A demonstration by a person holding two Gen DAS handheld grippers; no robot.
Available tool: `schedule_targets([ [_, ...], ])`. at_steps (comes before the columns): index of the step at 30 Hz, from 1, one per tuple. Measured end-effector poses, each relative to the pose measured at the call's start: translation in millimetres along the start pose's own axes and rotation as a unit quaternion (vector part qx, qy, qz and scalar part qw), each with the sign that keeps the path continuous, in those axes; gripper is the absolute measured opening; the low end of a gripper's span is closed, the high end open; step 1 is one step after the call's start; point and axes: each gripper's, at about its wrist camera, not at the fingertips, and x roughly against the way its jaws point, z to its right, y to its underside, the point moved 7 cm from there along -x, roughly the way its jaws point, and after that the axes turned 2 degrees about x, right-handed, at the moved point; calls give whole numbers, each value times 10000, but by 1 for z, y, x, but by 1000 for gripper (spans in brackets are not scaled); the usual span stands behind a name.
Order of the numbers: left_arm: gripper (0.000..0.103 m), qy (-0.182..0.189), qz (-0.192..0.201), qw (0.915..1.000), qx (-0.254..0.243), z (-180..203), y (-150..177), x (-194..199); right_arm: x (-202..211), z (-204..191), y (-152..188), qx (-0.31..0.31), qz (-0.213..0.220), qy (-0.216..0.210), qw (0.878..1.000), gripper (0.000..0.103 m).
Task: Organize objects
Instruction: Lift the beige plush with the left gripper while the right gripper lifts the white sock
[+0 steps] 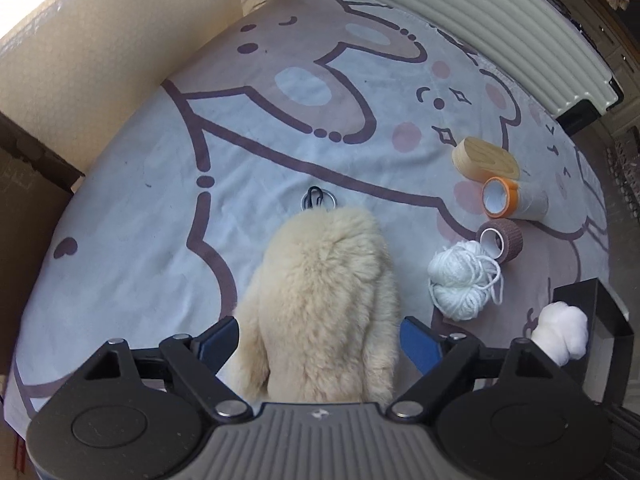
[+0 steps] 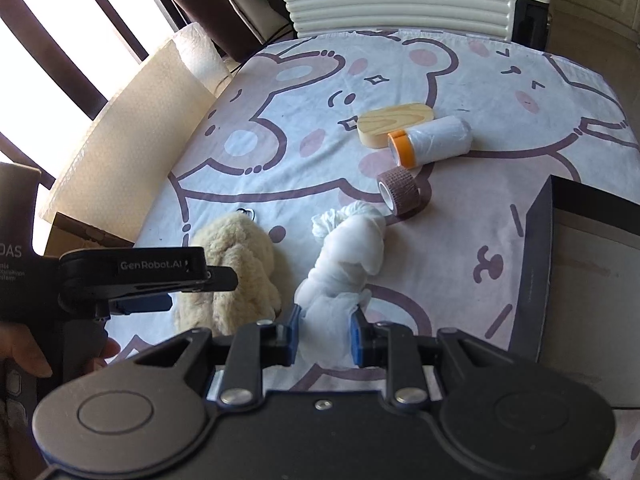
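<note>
On the bear-print cloth point(image 2: 500, 80), near side, my right gripper point(image 2: 325, 334) pinches the white bundle point(image 2: 348, 248), my left gripper point(image 1: 320, 340) stands open around the plush point(image 1: 320, 300), and block point(image 2: 394, 124), rolls and yarn point(image 1: 464, 276) lie unsorted beyond.

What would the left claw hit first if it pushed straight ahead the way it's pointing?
The cream plush toy, which already sits between the open left claw fingers. Past it lies the toy's keyring on the blanket; depth is hard to judge.
</note>
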Motion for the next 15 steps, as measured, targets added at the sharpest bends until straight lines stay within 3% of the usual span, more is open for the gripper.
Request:
schedule_targets([
  [4, 88, -298, 15, 9989, -374, 7, -1, -14, -3, 0, 2, 27, -39, -65, 10000, 26],
  [10, 86, -402, -104, 9986, -342, 7, 0, -34, -7, 4, 3, 22, -99, -126, 9999, 26],
  [12, 67, -441, -135, 9983, -356, 8, 0, -38, -9, 6, 3, 0, -127, -153, 9998, 26],
  [15, 55, -466, -269, 9978, -391, 10, 1, -41, -11, 9, 3, -16, -141, -147, 9998, 26],
])
